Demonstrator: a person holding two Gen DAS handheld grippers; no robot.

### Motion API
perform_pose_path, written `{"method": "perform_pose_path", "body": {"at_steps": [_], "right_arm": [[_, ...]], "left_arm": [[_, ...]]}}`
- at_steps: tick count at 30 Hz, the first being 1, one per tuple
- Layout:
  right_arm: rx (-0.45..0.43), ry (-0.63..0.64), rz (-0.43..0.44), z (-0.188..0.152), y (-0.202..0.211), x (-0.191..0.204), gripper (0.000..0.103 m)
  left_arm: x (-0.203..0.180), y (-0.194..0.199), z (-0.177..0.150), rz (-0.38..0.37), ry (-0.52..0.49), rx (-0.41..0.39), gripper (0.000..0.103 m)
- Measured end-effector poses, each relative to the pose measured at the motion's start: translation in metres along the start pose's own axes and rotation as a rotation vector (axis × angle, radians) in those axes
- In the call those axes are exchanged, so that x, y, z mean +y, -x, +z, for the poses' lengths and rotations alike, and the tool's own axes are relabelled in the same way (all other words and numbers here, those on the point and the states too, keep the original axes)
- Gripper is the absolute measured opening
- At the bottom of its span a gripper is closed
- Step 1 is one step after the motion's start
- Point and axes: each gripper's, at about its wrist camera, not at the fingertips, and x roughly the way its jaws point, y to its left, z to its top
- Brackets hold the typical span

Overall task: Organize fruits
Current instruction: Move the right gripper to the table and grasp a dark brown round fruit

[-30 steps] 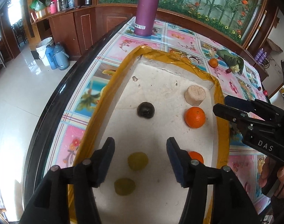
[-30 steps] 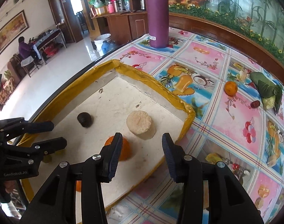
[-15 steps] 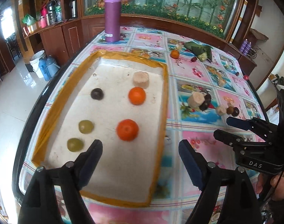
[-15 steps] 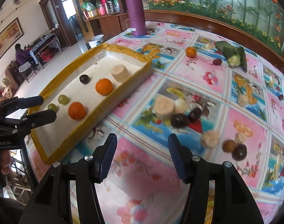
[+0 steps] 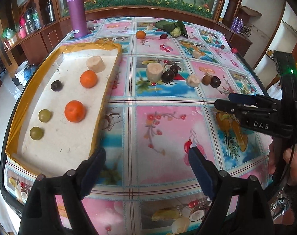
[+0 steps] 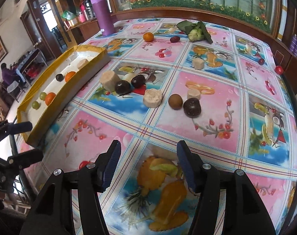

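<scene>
A yellow-rimmed white tray (image 5: 109, 46) lies at the table's left; it also shows in the right wrist view (image 6: 85, 49). It holds two oranges (image 5: 74, 111), two green fruits (image 5: 44, 115), a dark plum (image 5: 56, 85) and a beige cylinder (image 5: 95, 64). Loose on the tablecloth are beige cylinders (image 6: 152, 98), dark plums (image 6: 192, 107) and a brown kiwi (image 6: 175, 101). My left gripper (image 5: 146, 168) is open and empty above the table's near edge. My right gripper (image 6: 148, 166) is open and empty, well short of the loose fruit.
A purple bottle (image 5: 77, 13) stands at the far left. An orange (image 6: 148, 37), a red plum (image 6: 174, 39) and a leafy bundle (image 6: 196, 31) lie at the back. Small red fruits (image 6: 278, 69) sit near the right edge.
Both grippers have pulled back and up from the tray toward the near edge. The view has widened from the tray to the whole table. Both stay open and empty.
</scene>
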Motion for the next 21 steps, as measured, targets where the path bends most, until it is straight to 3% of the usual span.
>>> {"method": "perform_pose_path", "body": {"at_steps": [9,15,17,19,21], "right_arm": [[-0.023,-0.014,-0.030,0.018,-0.010,-0.036,0.059],[-0.003,0.069,-0.015,0.029,-0.029,-0.046,0.059],[-0.001,0.099,-0.014,0.031,-0.033,-0.045,0.053],[0.005,0.127,-0.022,0.032,-0.038,-0.044,0.039],[0.005,0.151,-0.029,0.033,-0.042,-0.043,0.034]], "left_arm": [[0.001,-0.002,-0.004,0.019,0.014,0.014,0.088],[-0.001,-0.013,-0.002,0.019,0.018,0.045,0.088],[-0.004,-0.016,0.000,0.020,0.016,0.051,0.088],[-0.008,-0.020,0.004,0.019,0.010,0.057,0.088],[-0.013,-0.024,0.009,0.019,0.005,0.059,0.088]]}}
